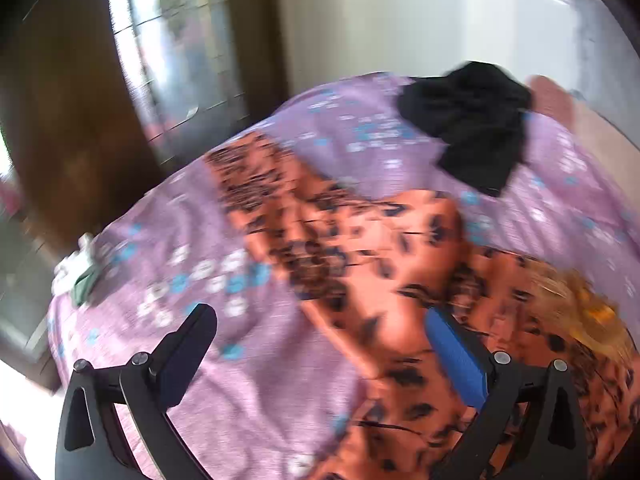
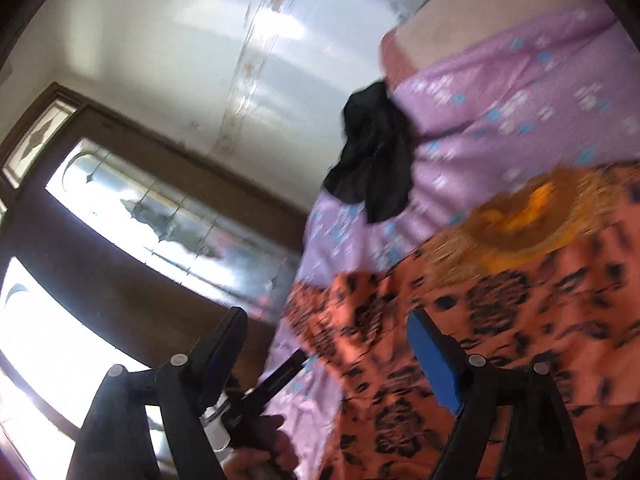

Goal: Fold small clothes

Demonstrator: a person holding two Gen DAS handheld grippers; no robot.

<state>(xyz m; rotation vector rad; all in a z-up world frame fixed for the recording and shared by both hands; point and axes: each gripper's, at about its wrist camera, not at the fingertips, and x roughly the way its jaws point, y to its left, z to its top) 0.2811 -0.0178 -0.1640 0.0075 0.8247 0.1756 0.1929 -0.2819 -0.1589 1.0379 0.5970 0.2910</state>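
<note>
Both left gripper (image 1: pixel 320 348) and right gripper (image 2: pixel 328 344) gape wide and empty over the orange patterned garment (image 1: pixel 360 248) just ahead (frames blurry), so a rushed pinch may snag the purple bedsheet (image 1: pixel 192 248) underneath too.

On the bed there was one purple sheet (image 1: pixel 248 380) with white and blue flowers, and three lots of cloth lay on it. One orange garment (image 1: pixel 360 248) with black print lay at the middle of the sheet. One black garment (image 1: pixel 476 120) lay bunched near the sheet's far edge, well apart from the orange one. One small white and green bundle (image 1: pixel 78 276) lay at the sheet's left edge; whether it was one piece or several could not be told. Two claws were counted: the left claw (image 1: pixel 320 324) and the right claw (image 2: pixel 328 332), each with two fingers.
</note>
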